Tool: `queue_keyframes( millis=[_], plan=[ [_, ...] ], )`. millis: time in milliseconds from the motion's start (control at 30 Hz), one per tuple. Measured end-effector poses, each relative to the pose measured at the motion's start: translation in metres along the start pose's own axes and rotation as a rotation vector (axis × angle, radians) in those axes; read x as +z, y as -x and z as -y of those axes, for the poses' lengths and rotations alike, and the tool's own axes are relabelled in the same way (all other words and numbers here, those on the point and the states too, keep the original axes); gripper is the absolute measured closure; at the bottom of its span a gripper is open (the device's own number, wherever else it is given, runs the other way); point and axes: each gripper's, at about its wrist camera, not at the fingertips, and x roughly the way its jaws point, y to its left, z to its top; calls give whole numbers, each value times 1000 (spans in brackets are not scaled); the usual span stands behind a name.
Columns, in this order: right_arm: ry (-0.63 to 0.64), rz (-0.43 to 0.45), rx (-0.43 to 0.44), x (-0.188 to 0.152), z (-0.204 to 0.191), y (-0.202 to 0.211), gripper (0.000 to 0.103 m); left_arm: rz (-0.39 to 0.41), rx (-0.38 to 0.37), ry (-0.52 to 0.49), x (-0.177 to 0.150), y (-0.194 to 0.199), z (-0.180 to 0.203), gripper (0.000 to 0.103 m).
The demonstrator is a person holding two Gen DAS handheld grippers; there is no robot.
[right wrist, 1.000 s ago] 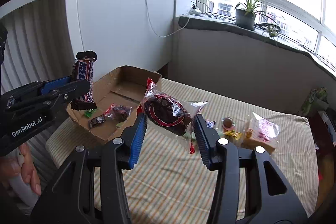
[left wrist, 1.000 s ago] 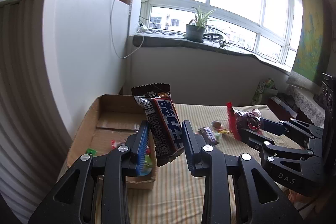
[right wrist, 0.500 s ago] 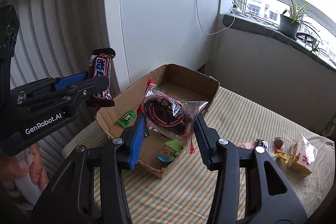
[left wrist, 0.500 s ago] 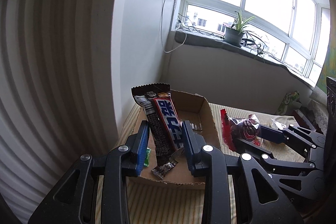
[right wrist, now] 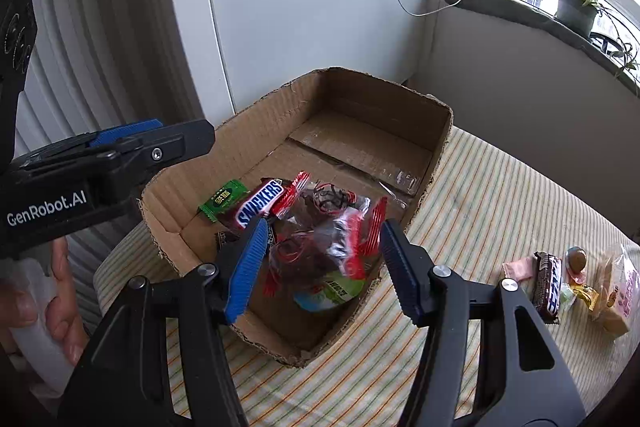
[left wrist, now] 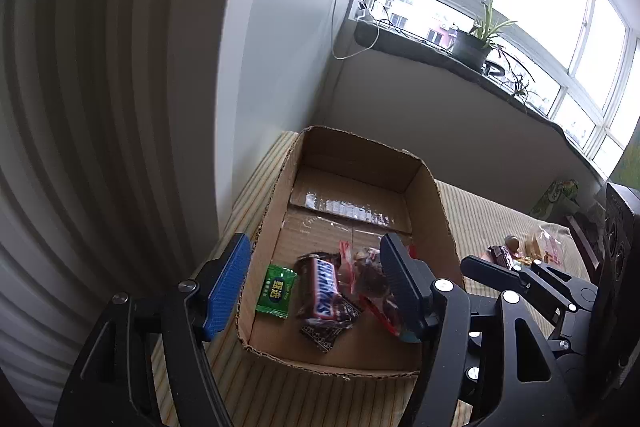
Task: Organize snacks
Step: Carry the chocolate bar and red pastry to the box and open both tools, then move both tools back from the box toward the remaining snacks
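Note:
An open cardboard box (left wrist: 436, 211) (right wrist: 440, 143) stands on the striped table. In it lie a Snickers bar (left wrist: 326, 285) (right wrist: 260, 203), a green candy (left wrist: 276, 291) (right wrist: 222, 201), and a clear red-edged bag of dark snacks (left wrist: 366, 275) (right wrist: 320, 235). My left gripper (left wrist: 316, 287) is open and empty above the box's near end. My right gripper (right wrist: 322, 263) is open and empty over the bag. A green-and-white packet (right wrist: 332, 293) lies under the bag.
Several loose snacks lie on the table to the right: a chocolate bar (right wrist: 548, 285), a pink candy (right wrist: 518, 267), a round brown sweet (right wrist: 576, 259) and a clear bag of biscuits (right wrist: 618, 291). A white wall stands behind the box. A potted plant (left wrist: 476, 43) is on the windowsill.
Both grippers moved over the box and opened. The Snickers bar dropped from the left gripper and the bag from the right; both now lie in the box.

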Motion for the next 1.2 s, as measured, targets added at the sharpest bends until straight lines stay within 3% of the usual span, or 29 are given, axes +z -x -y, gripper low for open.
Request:
queue_keyframes(
  millis=[400, 733, 967, 1200],
  plan=[
    [-9, 47, -30, -1, -8, 25, 41, 20, 23, 37, 1, 13, -9, 35],
    [-33, 73, -32, -5, 4, 41, 41, 39, 37, 10, 7, 22, 6, 34],
    [-101, 95, -55, -24, 45, 61, 41, 31, 26, -38, 8, 16, 41, 34],
    [-210, 109, -127, -58, 109, 94, 35, 9, -27, -125, 3, 1, 105, 34]
  ],
)
